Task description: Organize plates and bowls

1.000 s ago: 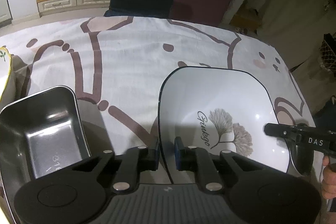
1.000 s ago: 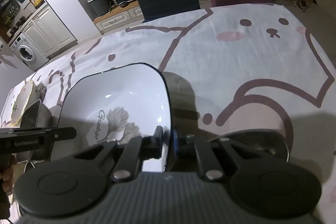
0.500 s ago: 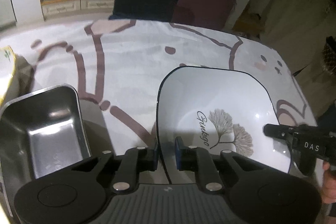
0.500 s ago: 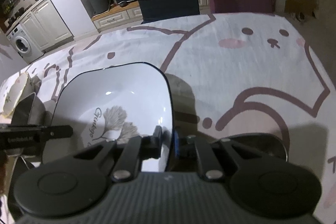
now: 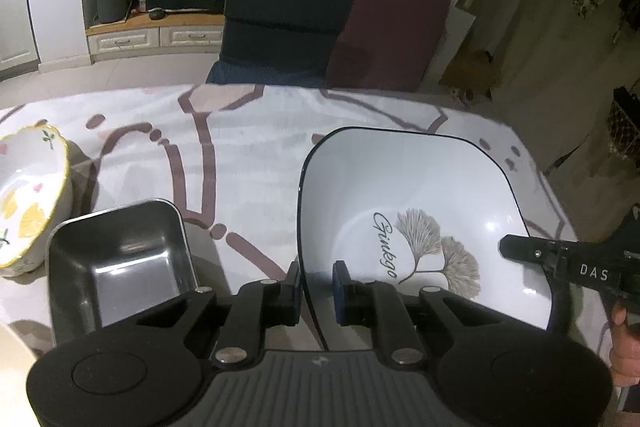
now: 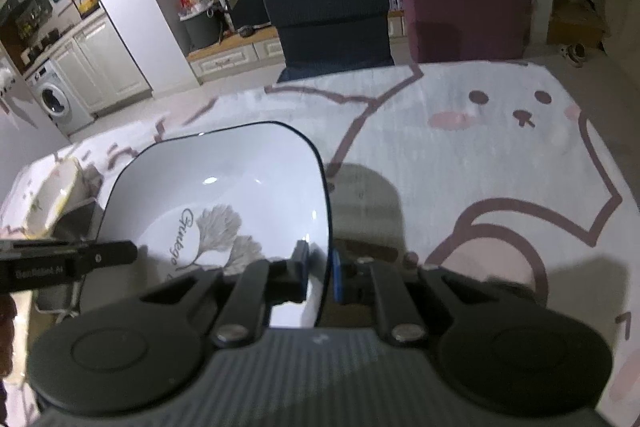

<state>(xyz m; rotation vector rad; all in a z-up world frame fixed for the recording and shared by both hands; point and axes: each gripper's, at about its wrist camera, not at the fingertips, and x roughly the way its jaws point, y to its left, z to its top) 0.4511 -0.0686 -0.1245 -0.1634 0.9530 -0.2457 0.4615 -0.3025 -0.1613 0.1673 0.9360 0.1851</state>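
A white square bowl (image 5: 408,195) with a dark rim and a ginkgo leaf print is held between both grippers above the table. My left gripper (image 5: 317,287) is shut on its left rim. My right gripper (image 6: 320,277) is shut on its right rim; the bowl (image 6: 224,187) fills the left of the right wrist view. A steel rectangular tray (image 5: 116,267) sits just left of the bowl. A round bowl (image 5: 28,203) with lemon print stands further left, also seen in the right wrist view (image 6: 52,199).
The table wears a white cloth (image 6: 480,155) with brown bear outlines. A dark blue chair (image 5: 288,15) and a maroon chair (image 5: 388,35) stand at the far edge. The table's right edge (image 5: 548,187) drops to the floor.
Both grippers have lifted the white bowl higher above the table. The views now take in more of the room, and the lemon bowl has come into sight at the left.
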